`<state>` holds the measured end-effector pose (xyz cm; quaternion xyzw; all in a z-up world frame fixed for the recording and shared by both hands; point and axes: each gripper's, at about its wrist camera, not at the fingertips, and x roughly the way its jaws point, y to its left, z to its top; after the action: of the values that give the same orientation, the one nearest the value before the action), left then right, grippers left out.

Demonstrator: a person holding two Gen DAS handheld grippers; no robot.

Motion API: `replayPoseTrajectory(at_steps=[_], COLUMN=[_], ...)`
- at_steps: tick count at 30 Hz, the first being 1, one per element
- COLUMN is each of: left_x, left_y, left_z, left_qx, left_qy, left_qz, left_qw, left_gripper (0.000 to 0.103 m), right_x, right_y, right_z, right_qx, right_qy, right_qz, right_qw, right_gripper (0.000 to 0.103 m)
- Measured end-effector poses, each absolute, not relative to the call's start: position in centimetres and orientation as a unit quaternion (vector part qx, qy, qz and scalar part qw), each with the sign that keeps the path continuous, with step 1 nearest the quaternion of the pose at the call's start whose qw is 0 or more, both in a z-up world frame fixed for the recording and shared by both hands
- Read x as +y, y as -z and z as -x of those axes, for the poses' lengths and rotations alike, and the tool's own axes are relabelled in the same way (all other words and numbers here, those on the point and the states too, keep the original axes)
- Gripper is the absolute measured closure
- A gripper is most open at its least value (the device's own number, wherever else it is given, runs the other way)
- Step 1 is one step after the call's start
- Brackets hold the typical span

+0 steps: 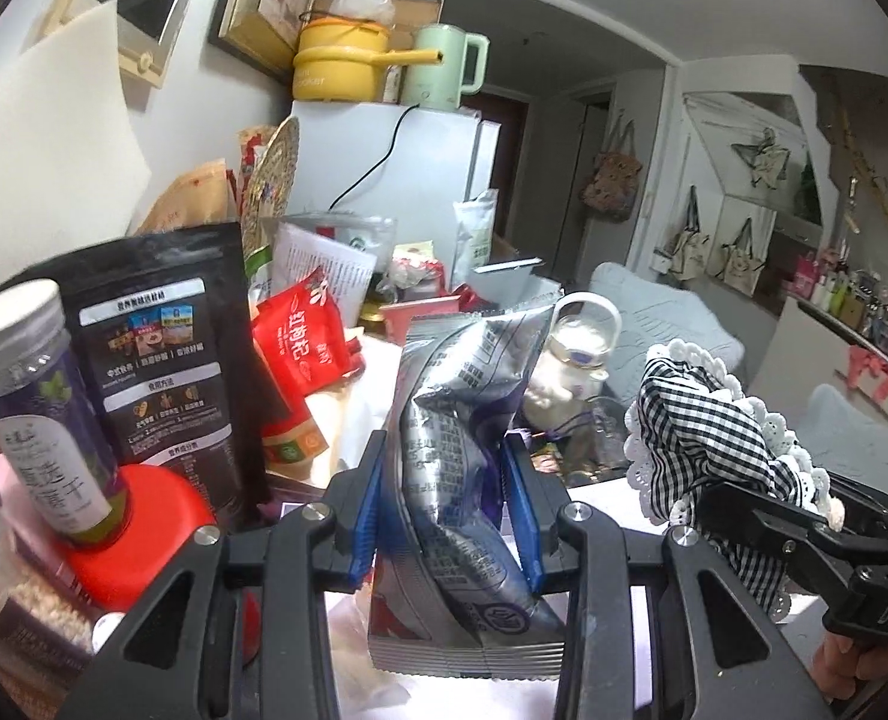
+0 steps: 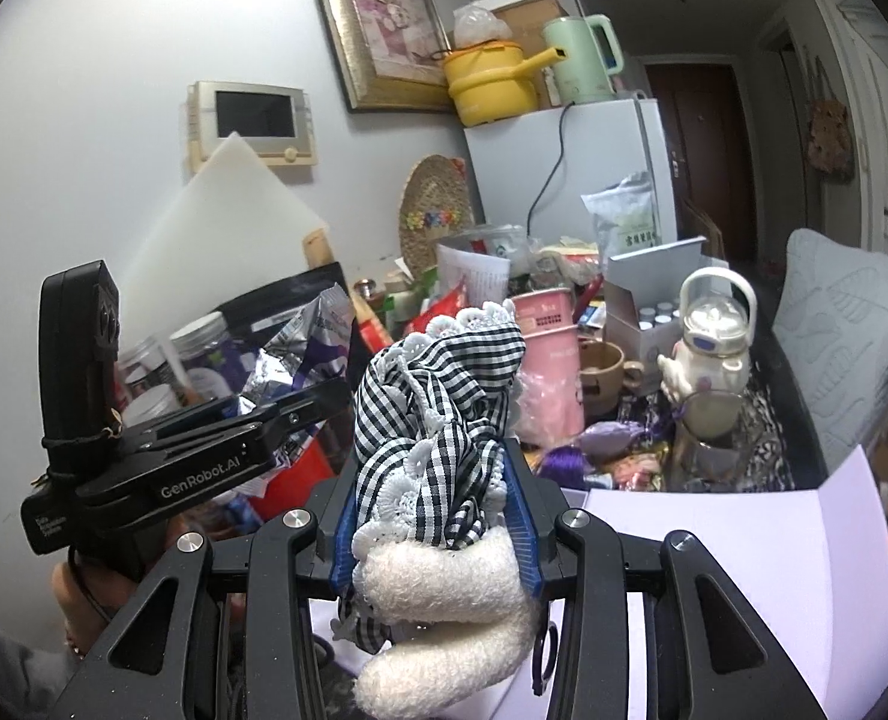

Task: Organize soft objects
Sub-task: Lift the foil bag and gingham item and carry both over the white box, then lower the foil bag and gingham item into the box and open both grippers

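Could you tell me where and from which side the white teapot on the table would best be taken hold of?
Grip the white teapot by its arched handle, coming from above. It stands upright, the hoop rises clear over the lid, and cups and a glass jug crowd its sides.

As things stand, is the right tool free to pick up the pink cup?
Probably not: the right tool is already shut on the gingham cloth, which fills its jaws, though the pink cup sits close ahead.
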<state>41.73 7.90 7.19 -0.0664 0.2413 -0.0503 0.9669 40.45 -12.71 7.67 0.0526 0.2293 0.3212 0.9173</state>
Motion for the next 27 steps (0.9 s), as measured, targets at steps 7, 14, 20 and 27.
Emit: replayPoseTrajectory(at_steps=[7,14,20,27], left_x=[8.0,7.3,6.4,6.1], left_y=[-4.7,-2.1,0.2,1.8], left_z=[-44.4,-46.5,-47.7,-48.8], left_qx=[0.276,0.318,0.350,0.373], left_qy=[0.034,0.029,0.029,0.024], left_qz=[0.050,0.033,0.022,0.007], left_qw=[0.959,0.947,0.936,0.928], left_gripper=[0.067,0.067,0.067,0.067], right_x=[-12.0,-11.1,-10.7,-10.3], right_y=[-5.0,-2.2,-0.5,0.9], right_z=[-43.8,-46.0,-47.2,-48.1], right_qx=[0.267,0.306,0.332,0.354], right_qy=[-0.308,-0.306,-0.298,-0.292], right_qz=[-0.068,-0.054,-0.049,-0.044], right_qw=[0.910,0.900,0.893,0.888], right_gripper=[0.063,0.063,0.062,0.062])
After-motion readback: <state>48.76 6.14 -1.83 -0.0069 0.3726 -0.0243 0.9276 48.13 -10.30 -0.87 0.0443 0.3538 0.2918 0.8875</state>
